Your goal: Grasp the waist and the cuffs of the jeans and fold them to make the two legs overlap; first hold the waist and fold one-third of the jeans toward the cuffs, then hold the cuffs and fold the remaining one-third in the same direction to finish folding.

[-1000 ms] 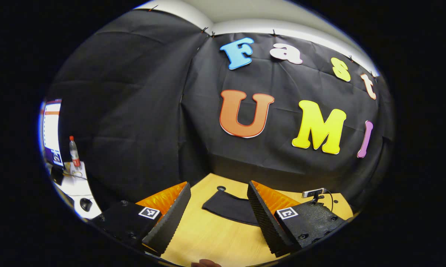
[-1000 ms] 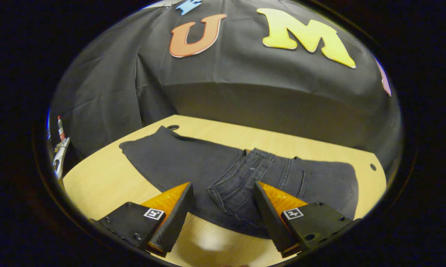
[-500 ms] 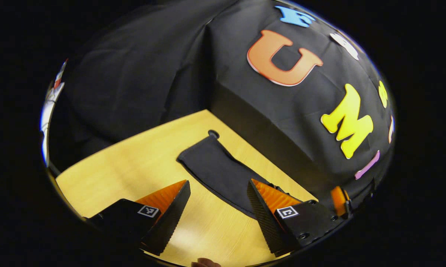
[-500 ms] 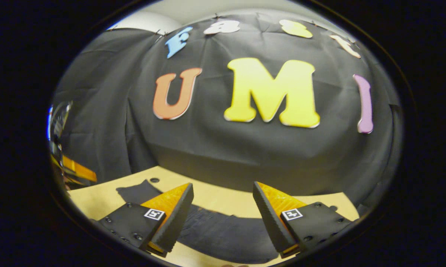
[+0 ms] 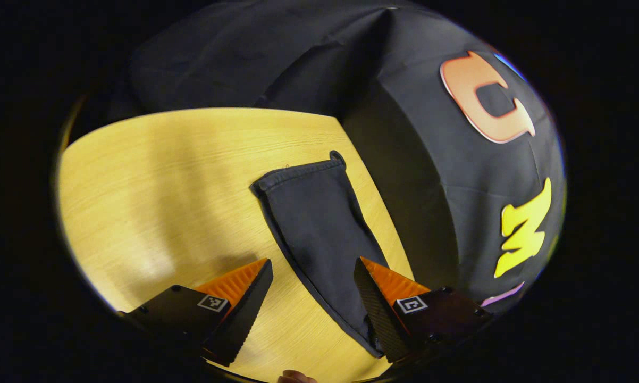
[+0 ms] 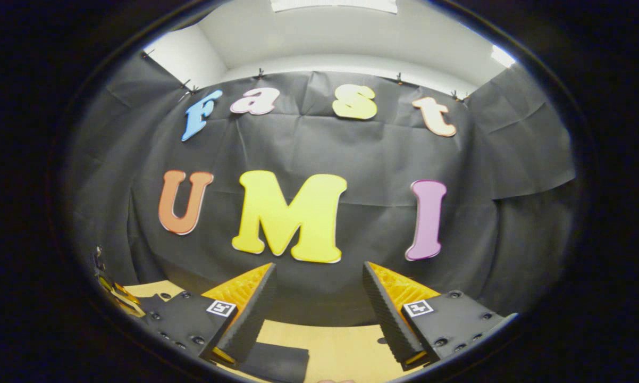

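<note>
Spread wide and gripping nothing, the left gripper (image 5: pixel 313 298) hovers over the jeans (image 5: pixel 319 223), whose cuff end lies flat near the wooden table's (image 5: pixel 154 181) far edge, bare wood on the left. The right gripper (image 6: pixel 318 303), also parted and empty, faces the booth wall (image 6: pixel 362 154), a dark corner of jeans below.

- Your left gripper (image 5: pixel 311 303) has tipped down: the jeans (image 5: pixel 319 223) leg now runs up mid-frame, cuff uppermost.
- Your right gripper (image 6: pixel 318 308) has lifted: jeans (image 6: pixel 277 361) shrink to the bottom edge.
</note>
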### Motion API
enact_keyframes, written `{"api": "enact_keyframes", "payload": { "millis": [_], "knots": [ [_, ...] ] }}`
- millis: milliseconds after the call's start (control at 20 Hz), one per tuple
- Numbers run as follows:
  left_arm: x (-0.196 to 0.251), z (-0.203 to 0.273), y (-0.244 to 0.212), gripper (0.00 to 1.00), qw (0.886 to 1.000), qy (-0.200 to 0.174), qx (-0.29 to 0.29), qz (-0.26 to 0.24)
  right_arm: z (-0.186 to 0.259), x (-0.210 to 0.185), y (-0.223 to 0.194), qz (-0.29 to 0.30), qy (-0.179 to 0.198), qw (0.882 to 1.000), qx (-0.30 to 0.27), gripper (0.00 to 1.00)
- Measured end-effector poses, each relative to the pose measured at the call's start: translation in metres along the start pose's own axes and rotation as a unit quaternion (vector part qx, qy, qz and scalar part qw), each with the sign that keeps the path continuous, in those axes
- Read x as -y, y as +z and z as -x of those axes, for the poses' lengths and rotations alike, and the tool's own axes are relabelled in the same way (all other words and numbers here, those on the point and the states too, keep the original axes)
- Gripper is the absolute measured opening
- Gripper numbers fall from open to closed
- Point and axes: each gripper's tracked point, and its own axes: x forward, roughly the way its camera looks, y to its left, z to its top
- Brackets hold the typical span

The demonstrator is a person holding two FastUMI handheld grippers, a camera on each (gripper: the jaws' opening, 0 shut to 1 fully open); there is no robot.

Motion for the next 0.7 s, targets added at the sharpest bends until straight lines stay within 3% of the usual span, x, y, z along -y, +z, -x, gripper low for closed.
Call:
{"api": "enact_keyframes", "payload": {
  "millis": [200, 650, 700],
  "knots": [
    [-0.005, -0.016, 0.013, 0.99, 0.997, -0.014, 0.009, 0.070, 0.023, 0.045, 0.016, 0.009, -0.036, 0.999, 0.005, 0.98],
    [0.005, -0.057, 0.039, 0.98, 0.988, -0.054, 0.033, 0.143, 0.045, 0.096, 0.026, 0.021, -0.082, 0.996, -0.006, 0.98],
    [0.001, -0.065, 0.038, 0.87, 0.988, -0.052, 0.032, 0.142, 0.046, 0.099, 0.027, 0.025, -0.084, 0.996, -0.006, 0.98]
  ]
}}
